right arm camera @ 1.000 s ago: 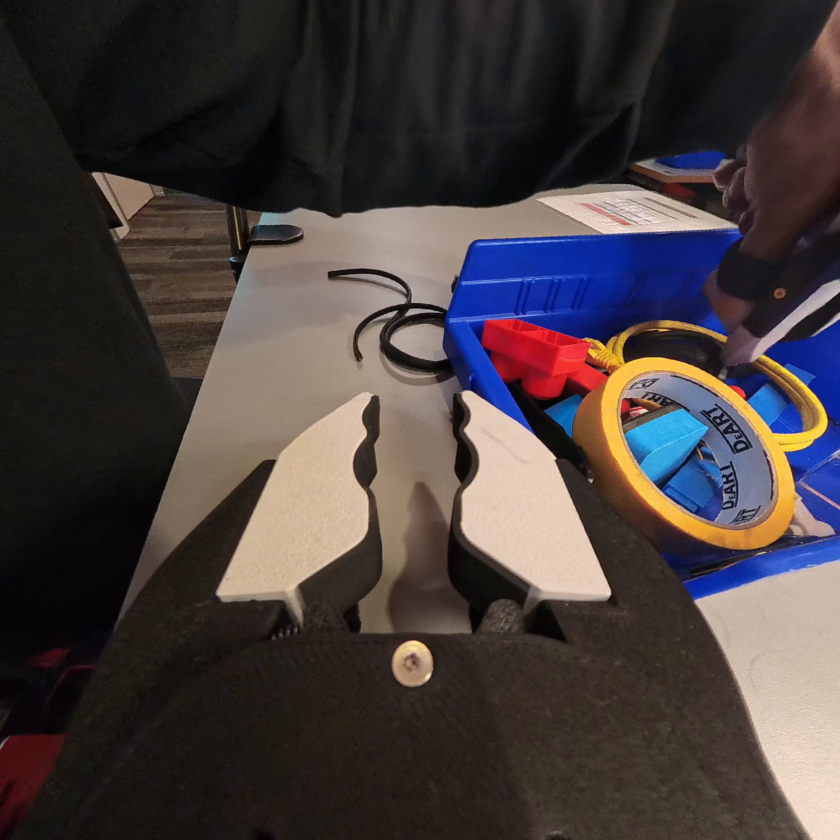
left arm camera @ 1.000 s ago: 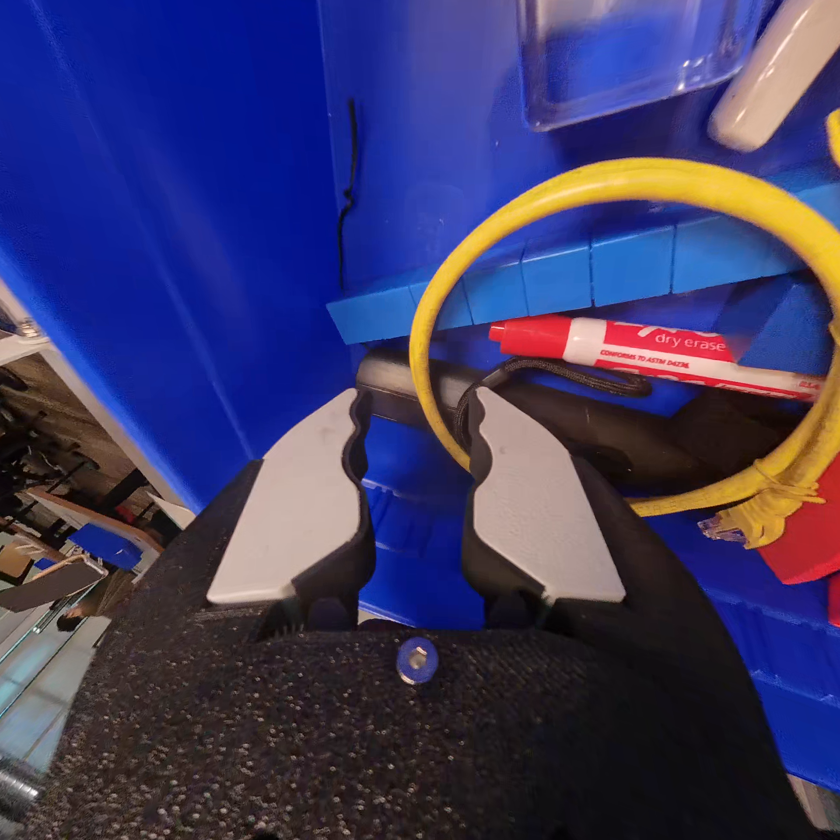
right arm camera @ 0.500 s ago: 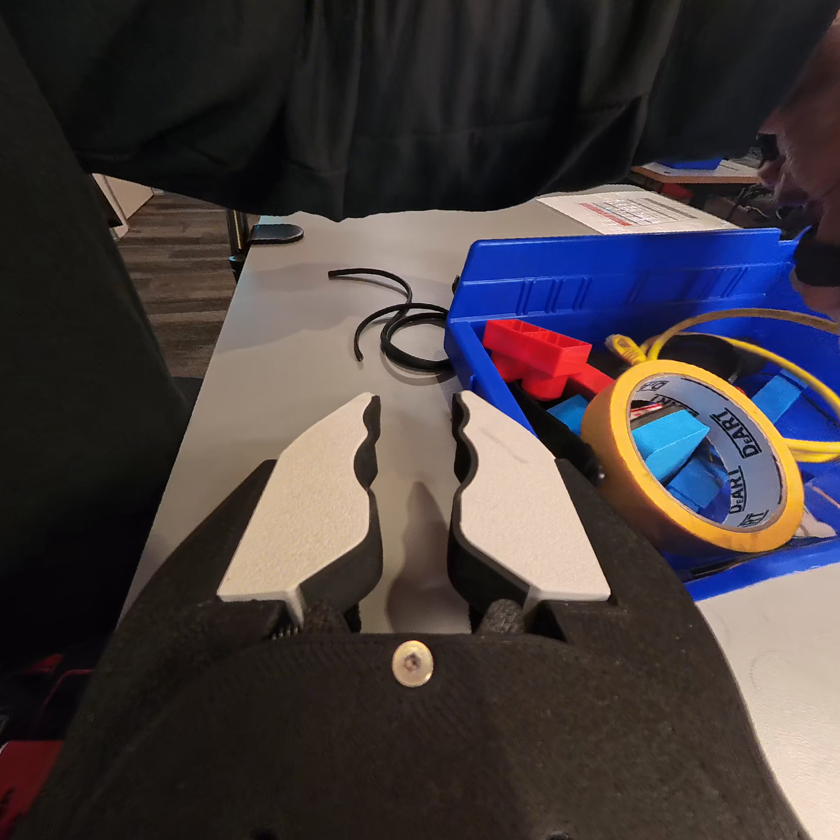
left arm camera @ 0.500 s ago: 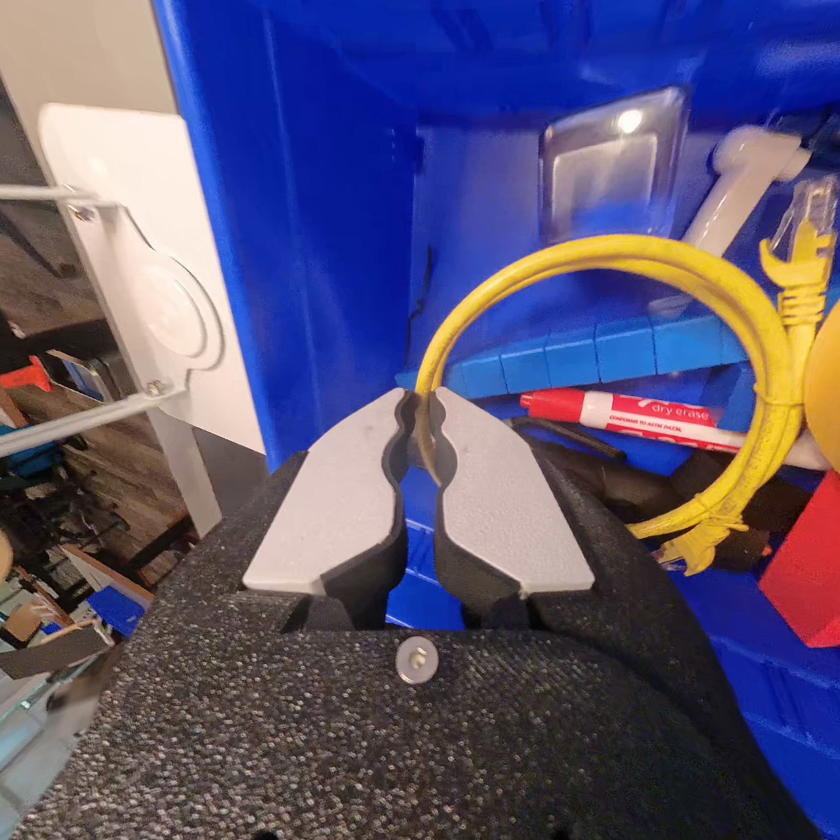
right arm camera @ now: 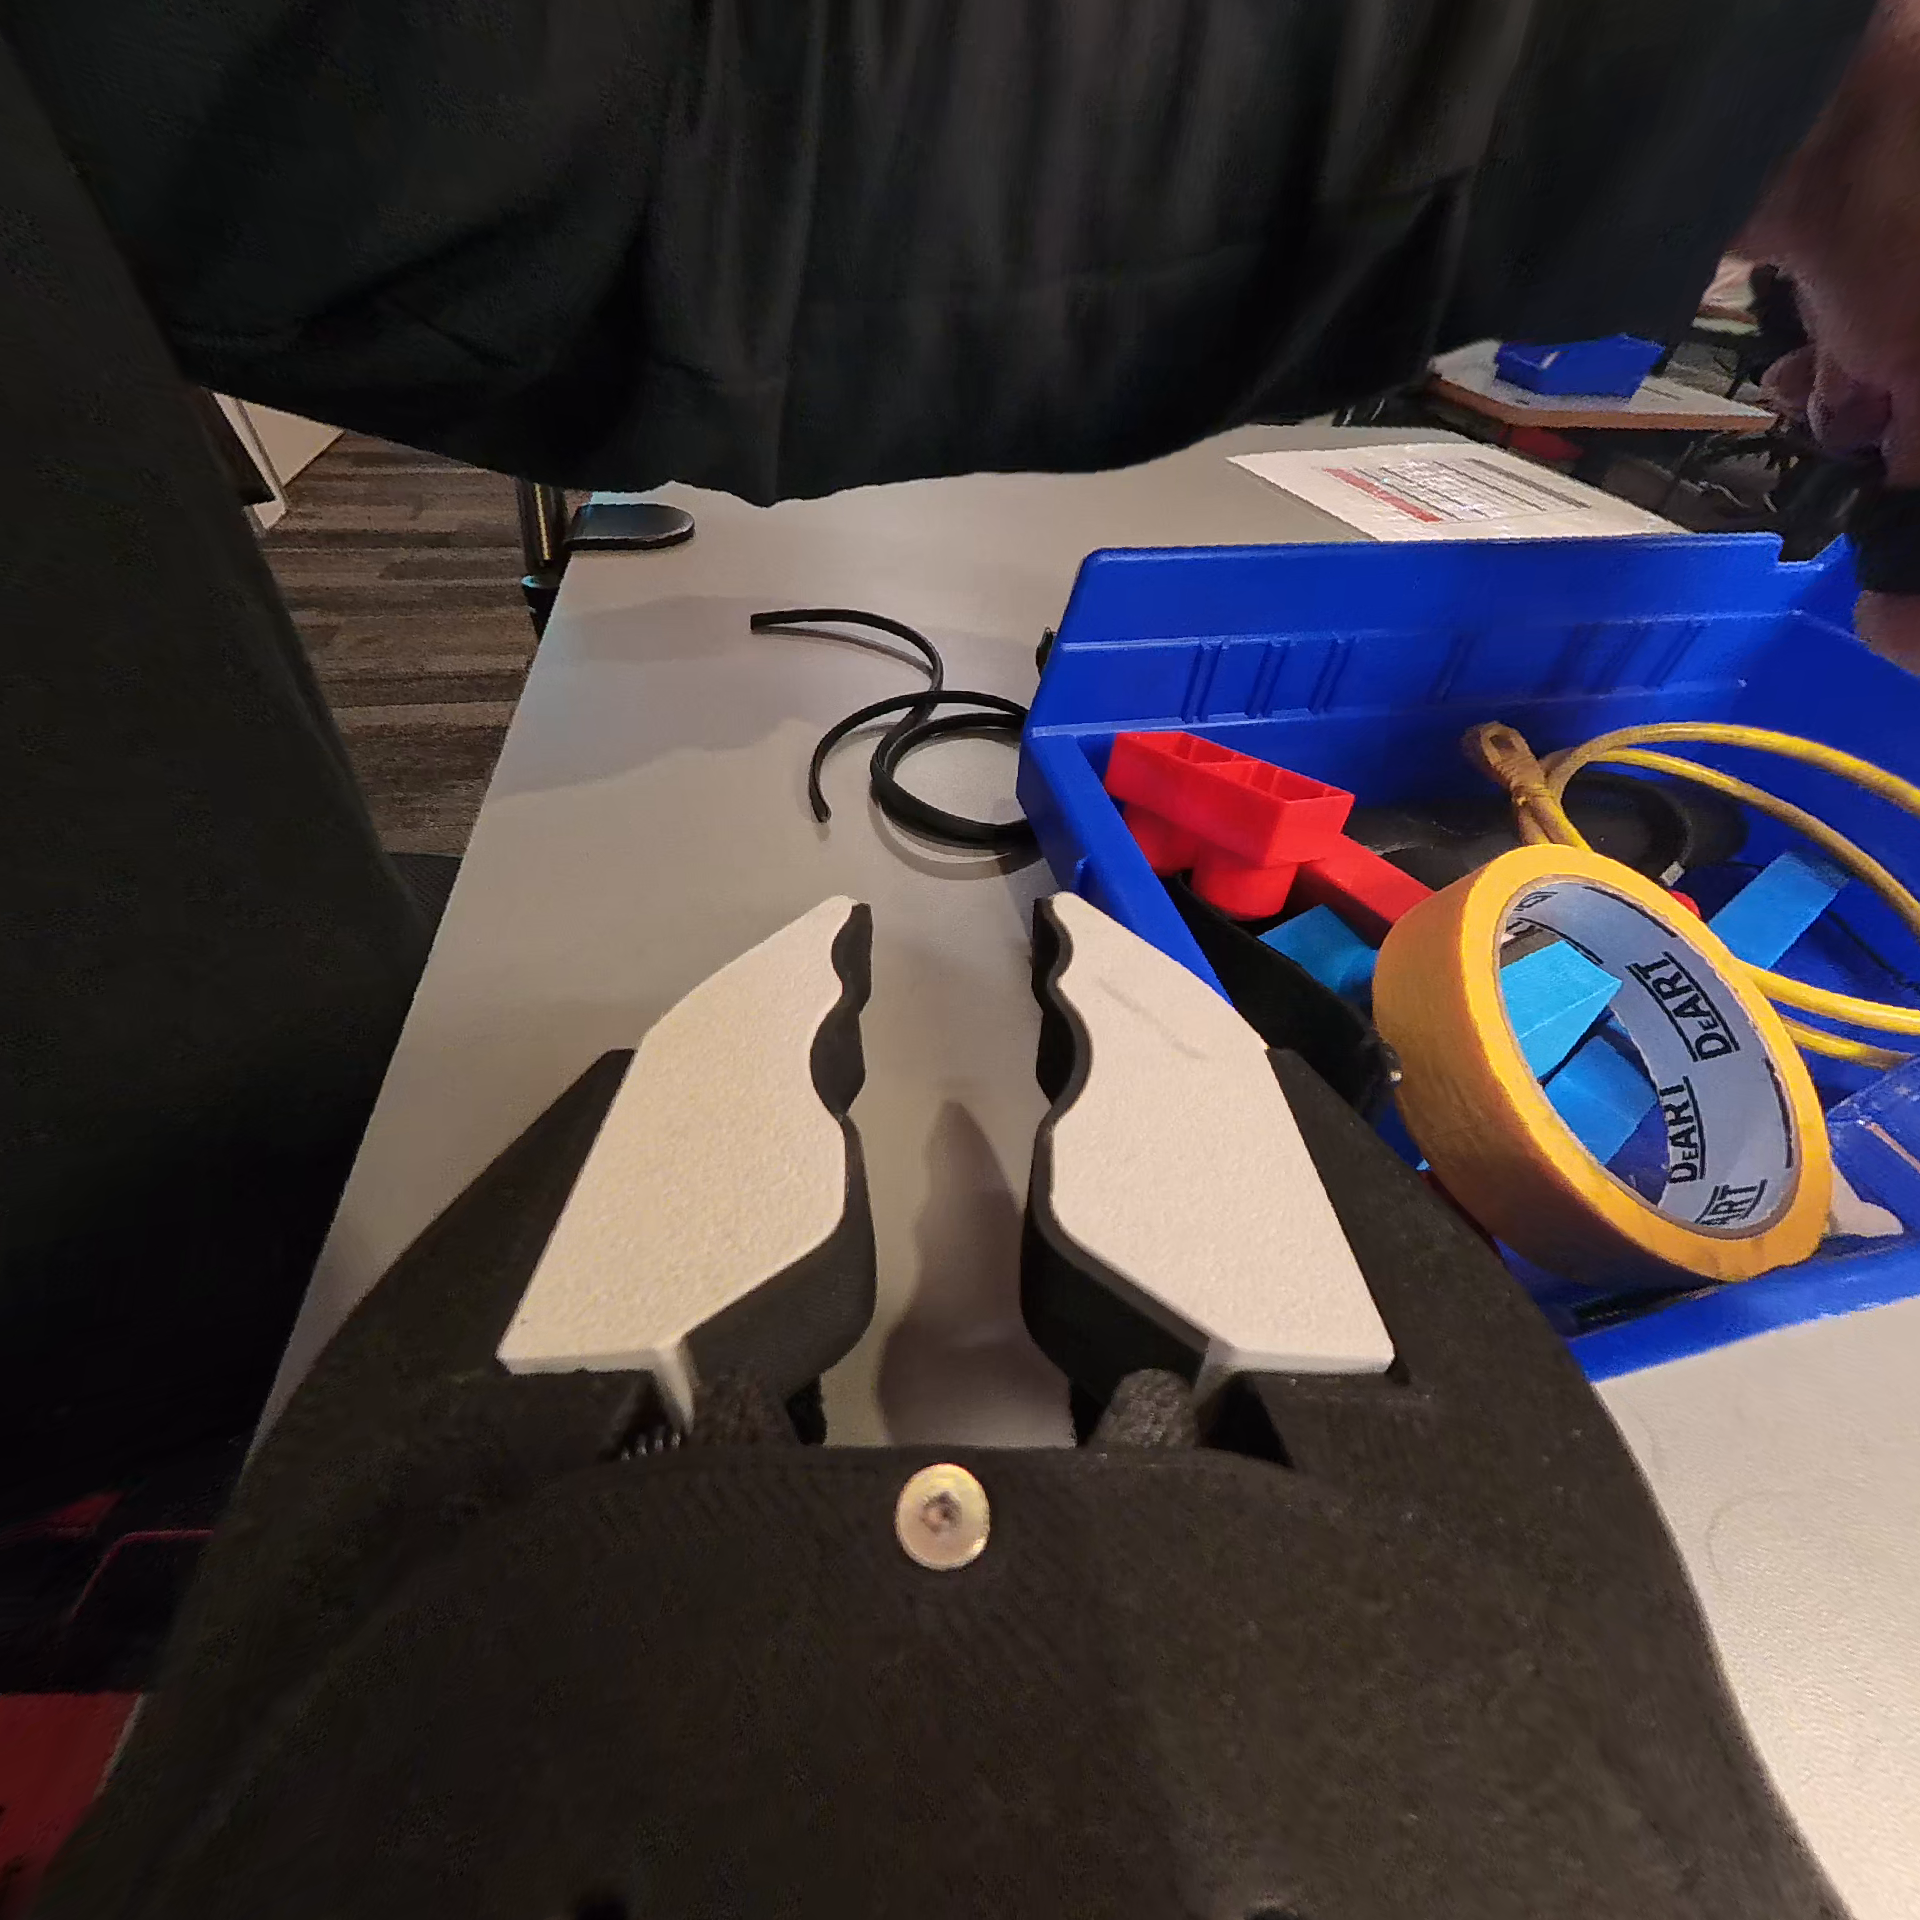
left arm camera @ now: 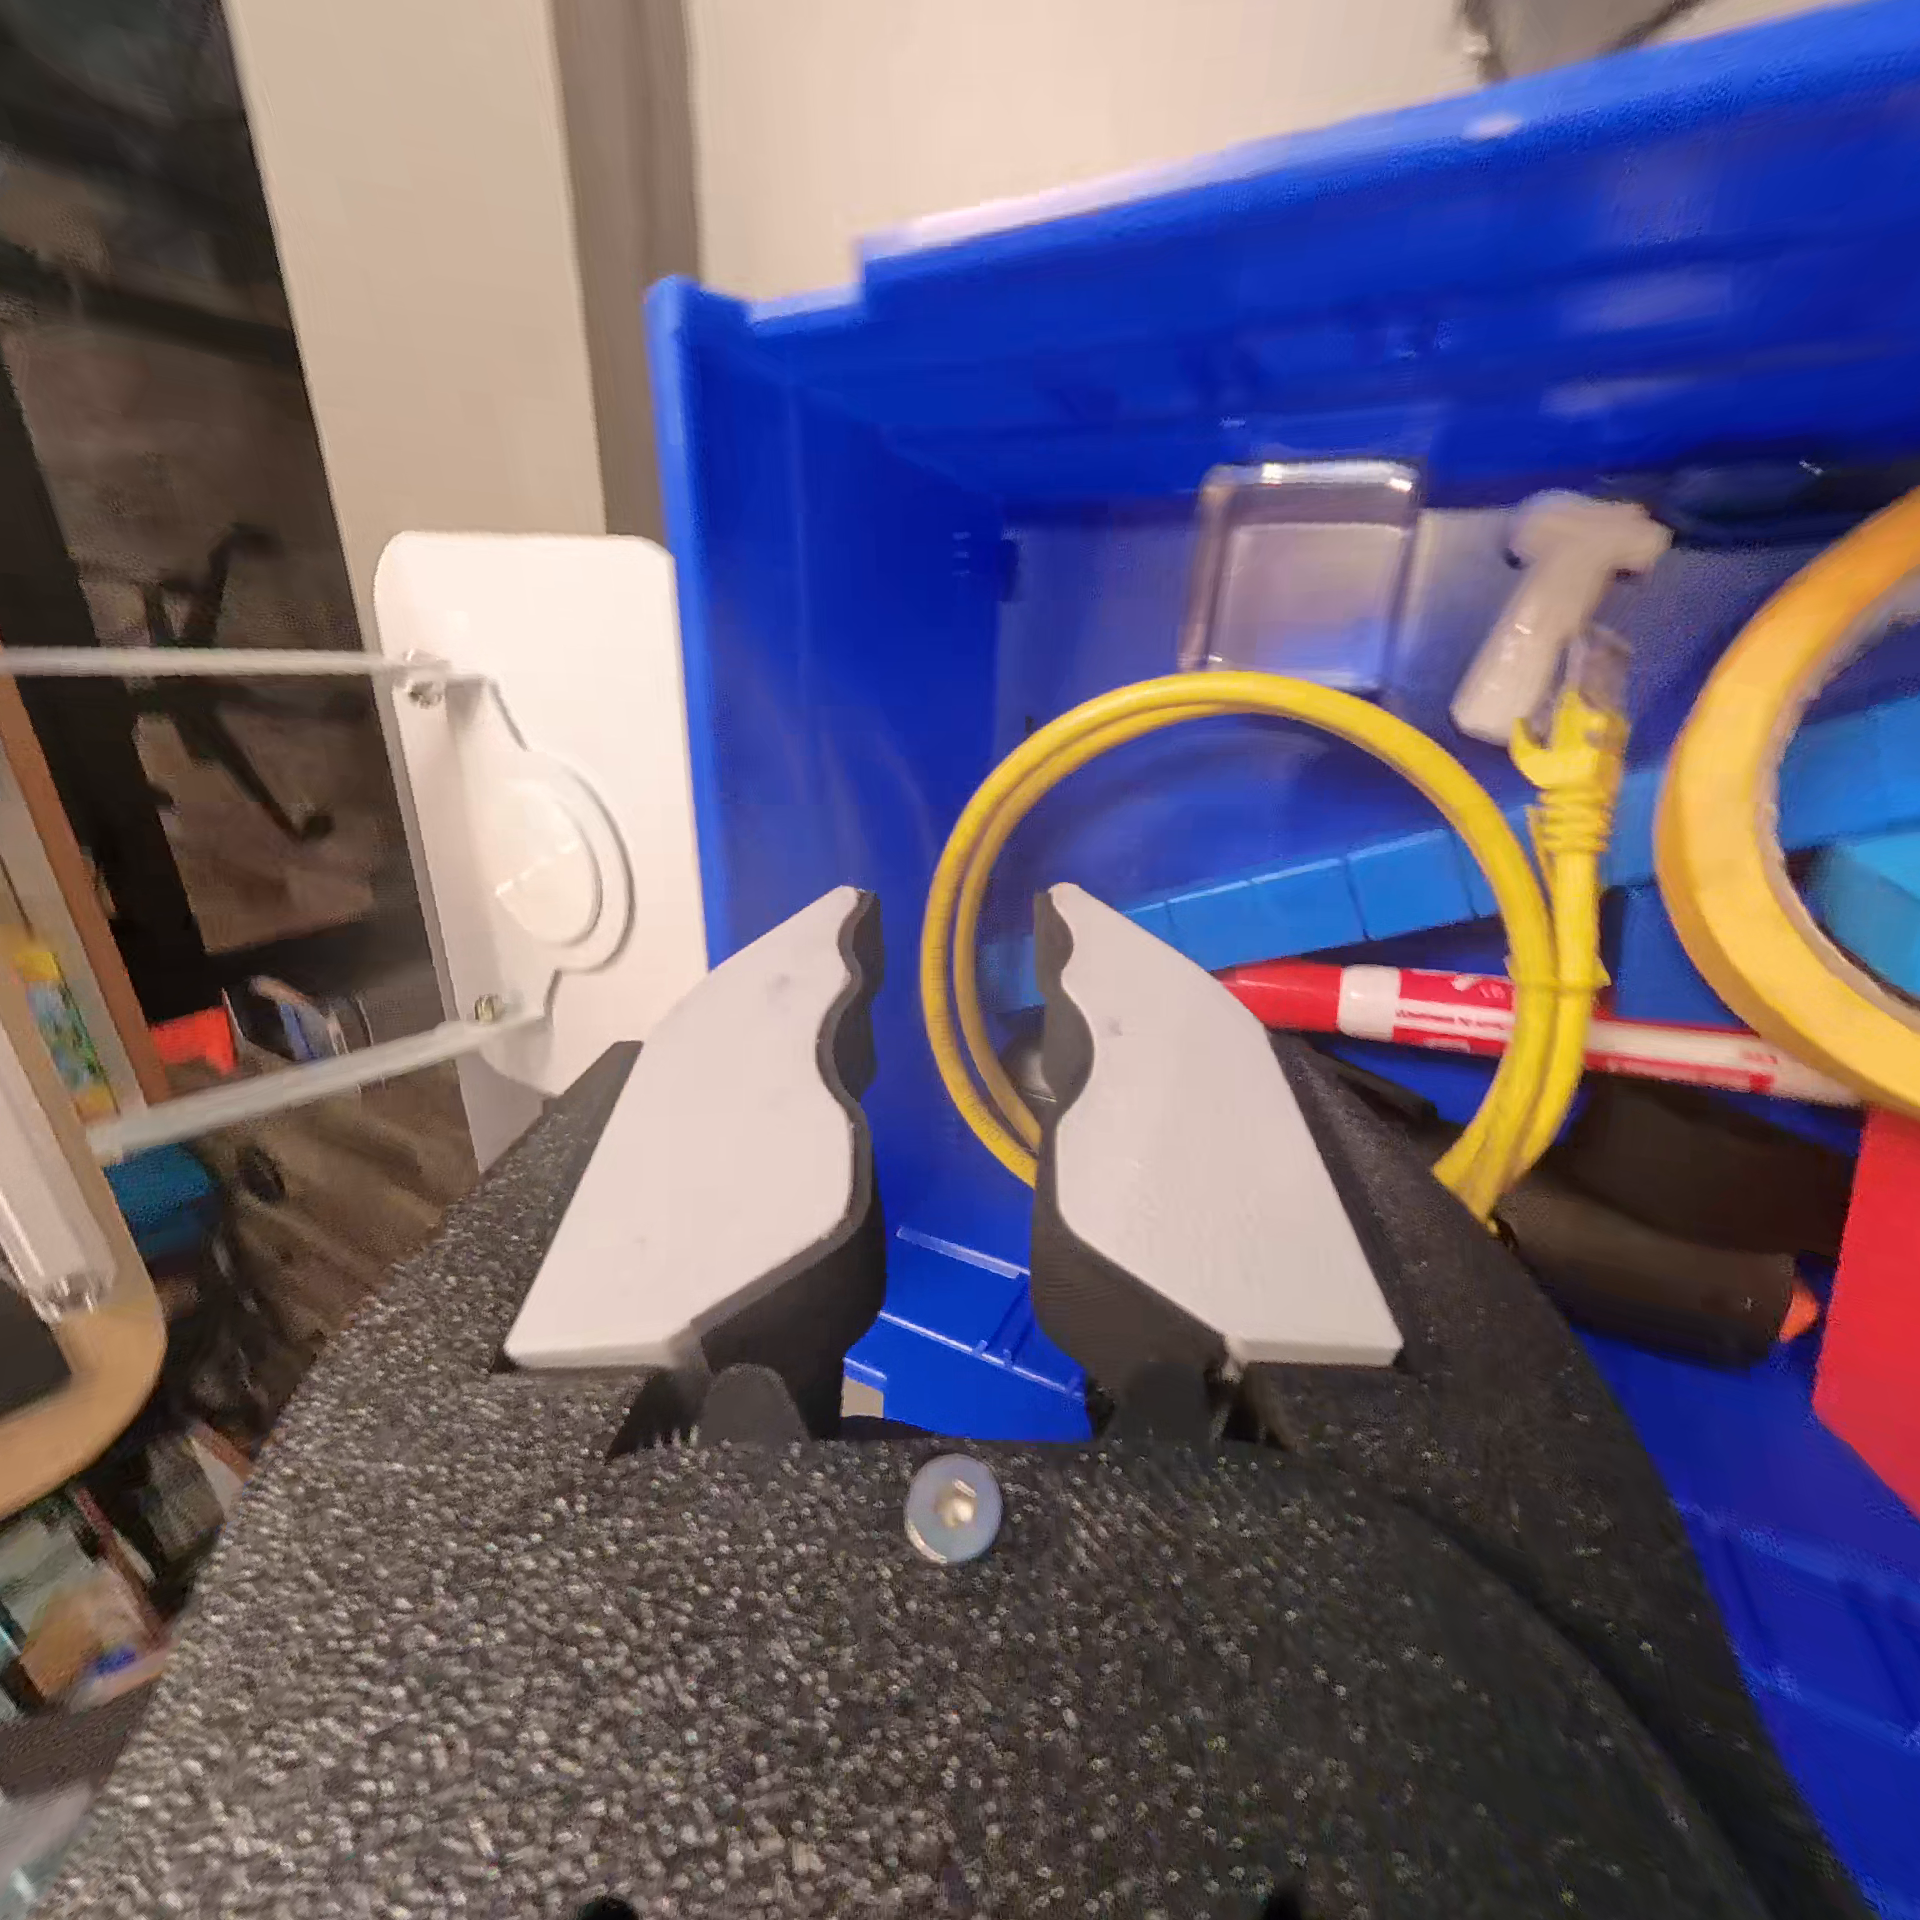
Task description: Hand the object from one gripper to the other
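A coiled yellow network cable [left arm camera: 1247, 691] sits in the blue bin [left arm camera: 831, 623]. My left gripper [left arm camera: 956, 904] is open, and the left side of the cable loop runs through the gap close to the right finger [left arm camera: 1164, 1122], not pinched. In the right wrist view the cable [right arm camera: 1714, 790] lies at the far side of the bin [right arm camera: 1403, 665]. My right gripper [right arm camera: 951, 914] is open and empty, low over the grey table [right arm camera: 675, 831], left of the bin.
The bin also holds a yellow tape roll [right arm camera: 1455, 1039], a red block [right arm camera: 1226, 790], blue foam pieces, a red marker [left arm camera: 1455, 1023] and a black object. A black cord [right arm camera: 935, 727] lies on the table beside the bin. A person's dark clothing fills the back. The gap from one gripper's tips to the other's is roughly 30 cm.
My left gripper was shut on the yellow cable half a second ago and is now open; it has also drawn back from the bin. My right gripper has not moved.
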Action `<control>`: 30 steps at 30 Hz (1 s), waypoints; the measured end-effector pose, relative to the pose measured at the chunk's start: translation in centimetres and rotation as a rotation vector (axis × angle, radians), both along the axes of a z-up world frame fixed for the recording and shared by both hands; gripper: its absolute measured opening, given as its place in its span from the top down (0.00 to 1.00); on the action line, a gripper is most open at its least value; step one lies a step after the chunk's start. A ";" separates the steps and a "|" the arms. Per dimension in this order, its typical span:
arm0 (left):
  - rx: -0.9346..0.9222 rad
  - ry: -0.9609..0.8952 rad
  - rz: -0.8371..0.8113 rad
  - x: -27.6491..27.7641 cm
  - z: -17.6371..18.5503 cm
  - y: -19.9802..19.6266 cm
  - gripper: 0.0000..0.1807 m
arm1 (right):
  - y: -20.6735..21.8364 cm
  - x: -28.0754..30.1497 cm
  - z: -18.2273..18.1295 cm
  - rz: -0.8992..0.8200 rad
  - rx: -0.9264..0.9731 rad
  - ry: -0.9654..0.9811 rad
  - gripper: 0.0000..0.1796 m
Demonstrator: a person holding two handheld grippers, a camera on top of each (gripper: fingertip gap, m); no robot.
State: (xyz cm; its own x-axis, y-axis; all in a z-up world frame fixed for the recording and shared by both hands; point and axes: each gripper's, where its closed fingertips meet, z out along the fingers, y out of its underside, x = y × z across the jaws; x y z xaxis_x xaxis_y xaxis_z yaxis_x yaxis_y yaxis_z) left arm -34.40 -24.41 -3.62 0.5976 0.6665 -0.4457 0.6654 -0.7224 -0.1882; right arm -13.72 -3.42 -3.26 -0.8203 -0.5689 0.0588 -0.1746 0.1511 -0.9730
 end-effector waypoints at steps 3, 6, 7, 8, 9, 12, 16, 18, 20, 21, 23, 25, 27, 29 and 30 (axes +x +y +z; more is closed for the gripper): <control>-0.017 -0.100 -0.235 2.0 -1.2 1.8 0.80 | 0.0 0.0 0.0 0.002 0.000 0.002 0.84; -0.064 -0.228 -0.359 3.6 -3.5 2.2 0.77 | 0.0 0.0 0.0 0.002 0.000 -0.002 0.84; -0.081 -0.263 -0.379 3.9 -4.2 2.1 0.76 | 0.0 0.0 0.0 0.003 0.000 -0.002 0.84; -0.099 -0.289 -0.386 4.1 -4.7 1.9 0.75 | 0.0 0.0 0.0 0.003 0.001 -0.002 0.84; -0.113 -0.311 -0.397 4.1 -5.1 1.7 0.74 | 0.0 0.0 0.0 0.003 0.000 -0.002 0.84; -0.135 -0.352 -0.462 4.0 -6.2 1.9 0.75 | 0.0 0.0 0.0 0.005 -0.001 -0.002 0.84; -0.168 -0.431 -0.502 4.1 -7.1 1.9 0.75 | 0.1 0.1 0.0 0.008 -0.001 0.000 0.84; -0.195 -0.487 -0.514 4.4 -7.8 1.7 0.80 | 0.1 0.1 0.0 0.009 -0.001 0.000 0.84; -0.208 -0.517 -0.532 4.6 -7.9 1.7 0.82 | 0.1 0.0 0.0 0.008 0.001 0.000 0.84; -0.214 -0.526 -0.539 4.6 -8.0 1.7 0.82 | 0.0 0.0 0.0 0.007 0.000 0.001 0.84; -0.236 -0.528 -0.535 4.6 -7.8 1.5 0.83 | 0.0 -0.1 0.0 0.004 -0.002 0.003 0.84; -0.284 -0.502 -0.530 4.5 -7.1 1.2 0.84 | 0.1 0.0 0.0 0.003 -0.006 0.007 0.84; -0.331 -0.475 -0.503 4.6 -5.9 1.0 0.85 | 0.1 0.1 0.1 0.006 -0.009 0.007 0.84; -0.382 -0.425 -0.464 4.5 -4.4 0.6 0.85 | 0.1 0.2 0.0 0.006 -0.013 0.018 0.84; -0.410 -0.397 -0.442 4.5 -3.5 0.5 0.86 | 0.1 0.2 0.0 0.006 -0.016 0.023 0.84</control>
